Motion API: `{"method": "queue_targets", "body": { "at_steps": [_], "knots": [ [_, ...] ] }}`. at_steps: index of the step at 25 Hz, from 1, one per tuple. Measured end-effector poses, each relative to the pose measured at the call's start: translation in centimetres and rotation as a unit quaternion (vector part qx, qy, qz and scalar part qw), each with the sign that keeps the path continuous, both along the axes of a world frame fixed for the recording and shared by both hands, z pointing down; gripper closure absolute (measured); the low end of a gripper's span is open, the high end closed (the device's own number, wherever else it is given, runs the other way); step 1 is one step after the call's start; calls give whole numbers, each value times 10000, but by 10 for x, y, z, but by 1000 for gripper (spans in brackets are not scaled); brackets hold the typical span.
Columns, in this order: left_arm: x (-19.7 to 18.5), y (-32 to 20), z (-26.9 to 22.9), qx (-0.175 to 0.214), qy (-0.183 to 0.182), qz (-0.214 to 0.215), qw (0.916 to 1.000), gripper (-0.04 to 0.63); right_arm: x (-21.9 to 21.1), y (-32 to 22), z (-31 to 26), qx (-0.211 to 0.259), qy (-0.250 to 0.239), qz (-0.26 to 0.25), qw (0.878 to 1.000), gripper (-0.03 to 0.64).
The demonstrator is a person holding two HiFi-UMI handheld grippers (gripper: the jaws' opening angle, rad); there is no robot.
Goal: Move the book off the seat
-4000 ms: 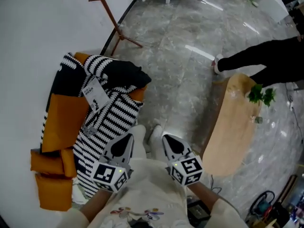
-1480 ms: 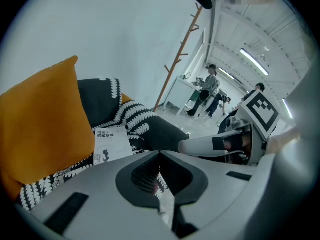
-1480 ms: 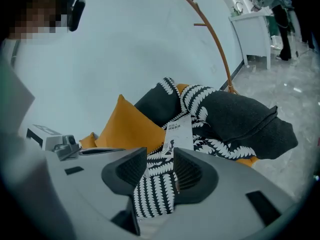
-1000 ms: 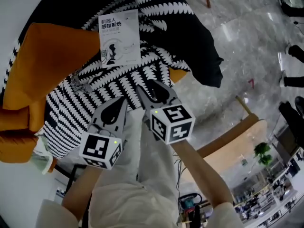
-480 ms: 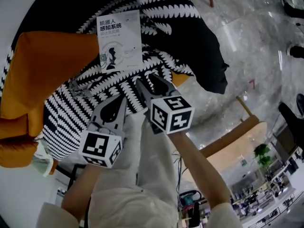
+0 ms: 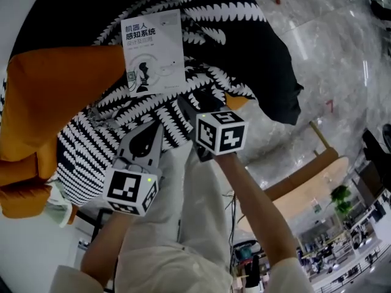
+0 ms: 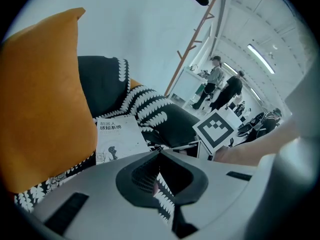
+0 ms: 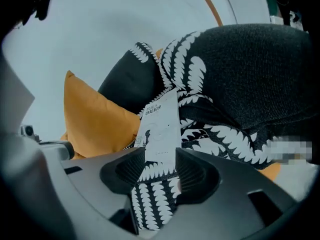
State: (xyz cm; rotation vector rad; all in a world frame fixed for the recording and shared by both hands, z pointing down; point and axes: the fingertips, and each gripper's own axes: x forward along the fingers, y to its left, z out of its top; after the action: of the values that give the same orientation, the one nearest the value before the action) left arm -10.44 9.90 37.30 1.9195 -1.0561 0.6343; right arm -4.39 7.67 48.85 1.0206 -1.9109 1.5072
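orange sofa (image 6: 24, 157) against a pale wall, its seat draped in a black-and-white patterned throw (image 6: 153, 121).

- item 1, nearest: left gripper (image 6: 157, 128), angled down over the throw's near part; jaws drawn together at the tips, nothing between them.
- item 2, just beside and slightly further on: right gripper (image 6: 198, 102), angled down; jaws standing wide, having just been opening. only the patterned throw shows between them, and the pads press on nothing.
- item 3: book (image 6: 153, 50), white cover with dark printed title and a small figure. it lies flat on the throw on the seat, its near edge just ahead of the right gripper's tips and apart from both jaws.
- item 4: orange cushion (image 6: 61, 90), beside the book.
- item 5: solid black part of the throw, hanging over the seat's far side.
- item 6, furthest: grey marble floor (image 6: 342, 60).
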Motion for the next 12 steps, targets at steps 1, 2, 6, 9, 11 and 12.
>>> {"method": "queue_targets", "body": {
  "at_steps": [1,2,6,9,11,12],
  "knots": [
    [1,0,2,-16,-8,6,10000,588,1,0,3,-45,-52,56,10000,443],
    [3,-1,3,-28,-14,19,10000,586,2,-2,4,-68,-103,114,9999,442],
    [9,0,8,-69,-11,118,9999,586,3,-6,9,-58,-238,283,9993,437],
    [15,1,12,-124,-26,186,9997,586,2,-5,17,-69,-323,337,9989,431],
    [20,0,14,-163,-26,240,9996,586,3,-5,22,-99,-386,391,9984,425],
    [23,0,14,-179,-17,277,9995,586,4,-5,24,-119,-412,428,9982,420]
  ]
}}
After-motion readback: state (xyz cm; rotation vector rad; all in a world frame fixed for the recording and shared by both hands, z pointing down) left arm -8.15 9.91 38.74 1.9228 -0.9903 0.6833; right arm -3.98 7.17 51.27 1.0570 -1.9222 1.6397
